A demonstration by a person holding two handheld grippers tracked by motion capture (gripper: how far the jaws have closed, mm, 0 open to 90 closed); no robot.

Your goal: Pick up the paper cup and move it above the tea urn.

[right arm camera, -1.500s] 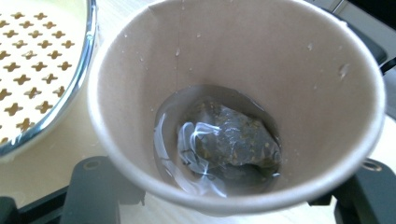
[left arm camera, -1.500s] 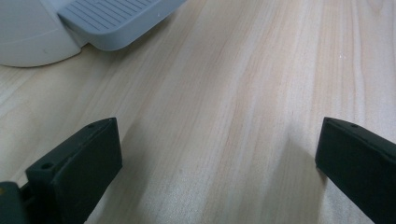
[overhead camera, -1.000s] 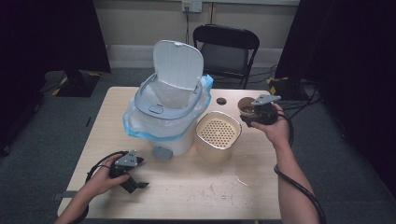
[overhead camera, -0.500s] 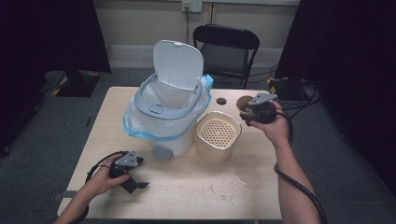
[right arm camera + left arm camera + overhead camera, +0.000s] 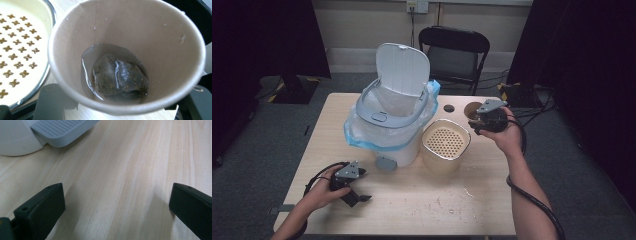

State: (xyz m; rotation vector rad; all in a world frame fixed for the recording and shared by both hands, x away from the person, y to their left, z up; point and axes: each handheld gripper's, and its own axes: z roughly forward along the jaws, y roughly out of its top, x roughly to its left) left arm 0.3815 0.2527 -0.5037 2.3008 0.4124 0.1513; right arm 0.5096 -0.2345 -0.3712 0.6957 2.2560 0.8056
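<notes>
Right hand-held gripper (image 5: 475, 121) pinches the brown paper cup (image 5: 125, 55) upright at mid-right so the soggy teabag (image 5: 120, 78) stays in; left hand-held gripper (image 5: 116, 207) rests spread.

black grippers (image 5: 346, 186), grey plates; trailing black cables

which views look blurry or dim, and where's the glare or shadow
High view: bright light wooden table, the room around it almost black. Left gripper view: table grain sharp, the near black gripper jaws slightly soft, each casting a faint shadow. Right gripper view: the brown paper cup has a soft near rim, while the wet dark tea bag and liquid catch small glints; the cream perforated strainer looks washed out.
</notes>
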